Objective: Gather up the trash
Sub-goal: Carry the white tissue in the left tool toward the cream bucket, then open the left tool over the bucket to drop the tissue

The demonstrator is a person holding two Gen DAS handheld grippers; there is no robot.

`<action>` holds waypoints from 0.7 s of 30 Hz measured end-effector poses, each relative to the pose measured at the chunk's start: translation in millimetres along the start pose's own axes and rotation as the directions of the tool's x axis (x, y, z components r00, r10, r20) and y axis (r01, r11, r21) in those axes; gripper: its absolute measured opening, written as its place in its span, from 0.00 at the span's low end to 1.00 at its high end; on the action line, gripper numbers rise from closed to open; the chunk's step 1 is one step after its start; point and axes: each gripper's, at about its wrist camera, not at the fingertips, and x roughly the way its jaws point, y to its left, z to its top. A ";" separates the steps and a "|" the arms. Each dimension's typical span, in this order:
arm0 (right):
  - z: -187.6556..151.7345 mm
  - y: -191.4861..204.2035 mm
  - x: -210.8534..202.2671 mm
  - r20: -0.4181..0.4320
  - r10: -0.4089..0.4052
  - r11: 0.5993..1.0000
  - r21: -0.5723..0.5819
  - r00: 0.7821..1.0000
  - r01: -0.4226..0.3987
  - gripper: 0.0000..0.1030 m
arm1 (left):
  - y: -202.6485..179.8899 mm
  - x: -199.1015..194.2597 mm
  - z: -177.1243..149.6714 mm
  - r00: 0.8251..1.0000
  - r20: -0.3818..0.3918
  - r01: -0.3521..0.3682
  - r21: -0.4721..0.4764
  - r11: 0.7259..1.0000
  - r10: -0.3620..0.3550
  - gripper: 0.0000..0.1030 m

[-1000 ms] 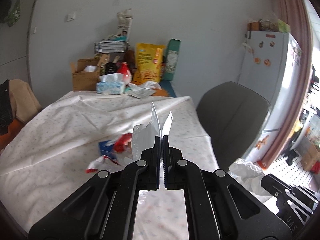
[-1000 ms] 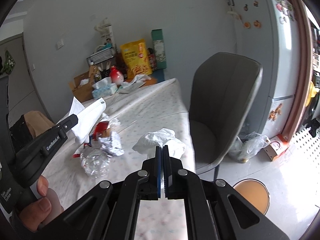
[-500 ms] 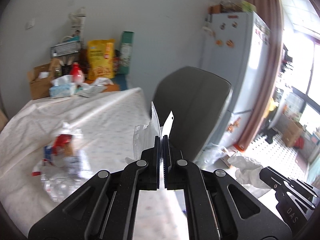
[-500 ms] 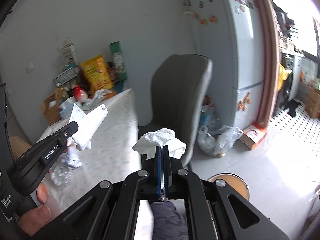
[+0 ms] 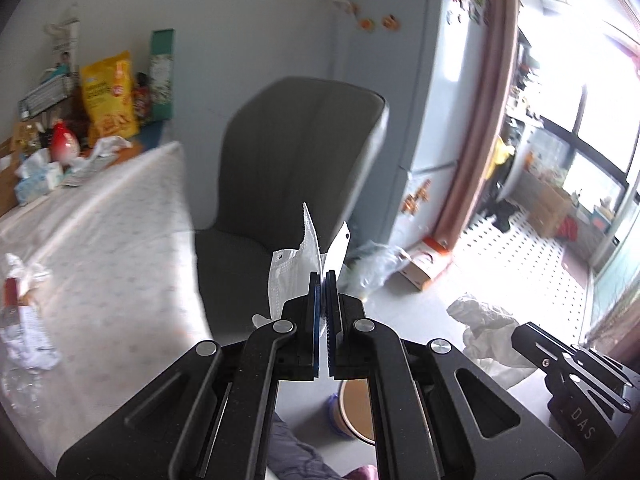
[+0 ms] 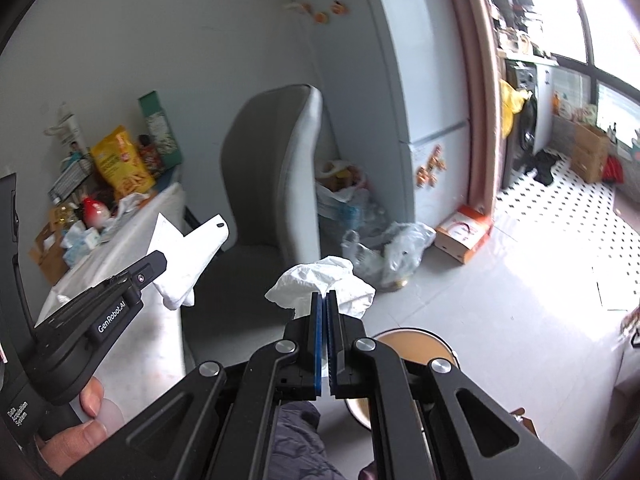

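Our left tongs [image 5: 323, 280] are pinched shut on a torn white wrapper [image 5: 308, 256], which sticks up from their tips in front of a grey chair [image 5: 296, 152]. Our right tongs [image 6: 324, 300] are clamped on a crumpled white tissue [image 6: 324, 276], held above a round bin [image 6: 412, 340] on the floor. More litter [image 5: 24, 320] lies on the surface [image 5: 112, 240] to our left.

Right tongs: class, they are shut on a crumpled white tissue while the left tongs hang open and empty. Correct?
Not quite. The left tongs are shut on a white wrapper, as the left wrist view shows. The right tongs do grip the crumpled white tissue.
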 end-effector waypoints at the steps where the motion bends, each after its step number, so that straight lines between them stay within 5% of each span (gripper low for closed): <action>1: -0.1 -5.8 5.1 -0.009 -0.008 1.000 0.009 1.000 0.008 0.03 | -3.6 6.1 -0.7 1.000 -0.012 0.008 0.005 1.000 -0.007 0.04; 16: -9.3 -63.2 85.2 -0.152 -0.060 0.993 0.093 0.987 0.075 0.08 | -45.4 91.3 -21.2 0.982 -0.182 0.069 0.066 0.995 -0.056 0.04; 17: -10.4 -65.7 88.0 -0.160 -0.059 0.992 0.099 0.985 0.075 0.17 | -48.6 96.6 -23.1 0.979 -0.195 0.074 0.069 0.995 -0.059 0.04; 18: -11.5 -68.3 90.7 -0.165 -0.059 0.991 0.109 0.984 0.077 0.45 | -50.4 100.1 -24.4 0.978 -0.202 0.076 0.071 0.995 -0.061 0.04; 19: -12.4 -70.7 90.2 -0.157 -0.060 0.990 0.119 0.986 0.079 0.52 | -51.7 102.8 -25.3 0.976 -0.207 0.078 0.073 0.994 -0.062 0.04; 21: -12.7 -73.0 89.4 -0.145 -0.062 0.989 0.122 0.988 0.080 0.49 | -54.4 107.7 -27.5 0.974 -0.217 0.083 0.078 0.993 -0.065 0.04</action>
